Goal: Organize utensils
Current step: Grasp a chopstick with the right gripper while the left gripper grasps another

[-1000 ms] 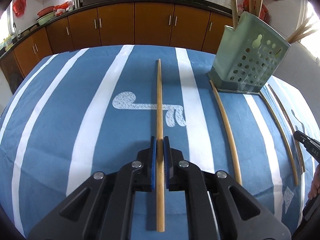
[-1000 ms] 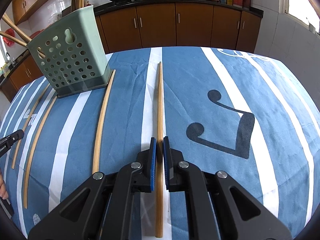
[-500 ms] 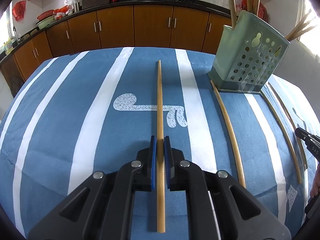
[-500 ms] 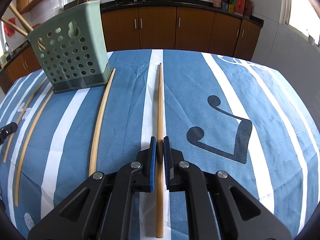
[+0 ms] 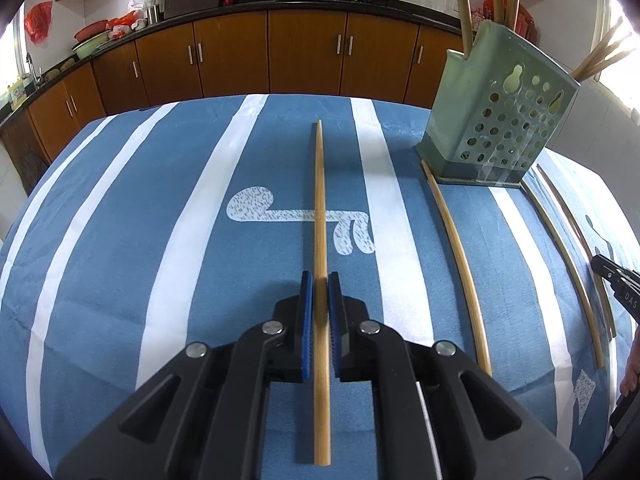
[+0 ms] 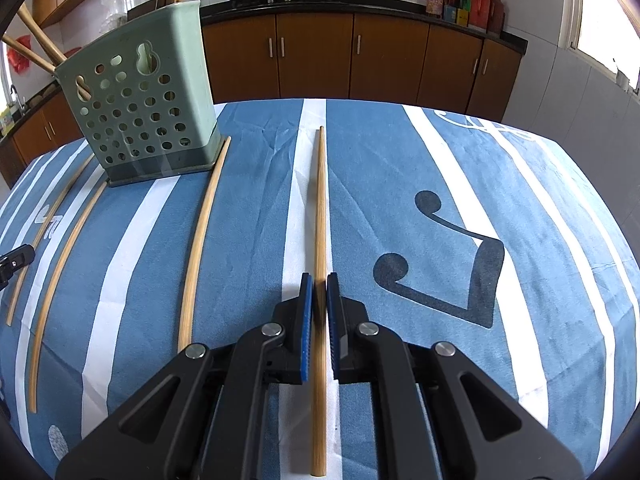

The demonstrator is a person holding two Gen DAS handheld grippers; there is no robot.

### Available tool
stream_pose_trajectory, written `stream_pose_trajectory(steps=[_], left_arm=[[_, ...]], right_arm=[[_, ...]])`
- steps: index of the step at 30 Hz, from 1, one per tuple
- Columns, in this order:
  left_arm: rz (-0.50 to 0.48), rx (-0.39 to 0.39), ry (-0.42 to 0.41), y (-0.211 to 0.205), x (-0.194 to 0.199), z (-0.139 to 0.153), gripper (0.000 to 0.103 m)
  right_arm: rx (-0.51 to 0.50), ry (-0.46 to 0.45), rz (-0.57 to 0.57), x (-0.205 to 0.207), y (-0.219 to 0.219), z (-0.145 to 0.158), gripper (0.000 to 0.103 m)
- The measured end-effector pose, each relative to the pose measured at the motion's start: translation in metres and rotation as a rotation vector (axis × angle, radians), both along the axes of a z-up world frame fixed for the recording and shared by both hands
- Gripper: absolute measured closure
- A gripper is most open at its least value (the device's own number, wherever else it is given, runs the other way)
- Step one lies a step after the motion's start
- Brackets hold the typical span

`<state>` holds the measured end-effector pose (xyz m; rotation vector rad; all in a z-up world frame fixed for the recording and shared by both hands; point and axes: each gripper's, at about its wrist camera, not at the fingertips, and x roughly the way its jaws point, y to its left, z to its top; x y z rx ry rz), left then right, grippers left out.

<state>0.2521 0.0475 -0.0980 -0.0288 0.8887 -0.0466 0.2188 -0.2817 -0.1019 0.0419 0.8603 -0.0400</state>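
My left gripper [image 5: 320,280] is shut on a bamboo chopstick [image 5: 320,208] that points forward over the blue striped cloth. My right gripper [image 6: 319,280] is shut on another bamboo chopstick [image 6: 320,208] in the same way. A green perforated utensil holder [image 5: 500,120] stands at the right in the left wrist view and at the left in the right wrist view [image 6: 140,116], with several chopsticks upright in it. Three loose chopsticks lie beside it: one [image 6: 202,240] against its base, two [image 6: 60,264] further left.
The table carries a blue cloth with white stripes [image 5: 180,240]. Brown kitchen cabinets [image 5: 304,56] and a counter with woks run along the back. The other gripper's tip shows at the right edge of the left wrist view [image 5: 616,280].
Both grippers have lifted a little with their chopsticks, so the table looks slightly lower and the holder slightly nearer in the right wrist view. Both grips are unchanged.
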Motion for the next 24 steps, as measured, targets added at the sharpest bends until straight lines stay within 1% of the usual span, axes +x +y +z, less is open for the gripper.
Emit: stream_pose_trajectory(steps=[24], left_arm=[[0.0,-0.003,0.002,0.0017,0.0007,0.0001,0.093]], right_arm=[[0.023,0.0,0.001,0.0007,-0.0026,0.0003,0.094]])
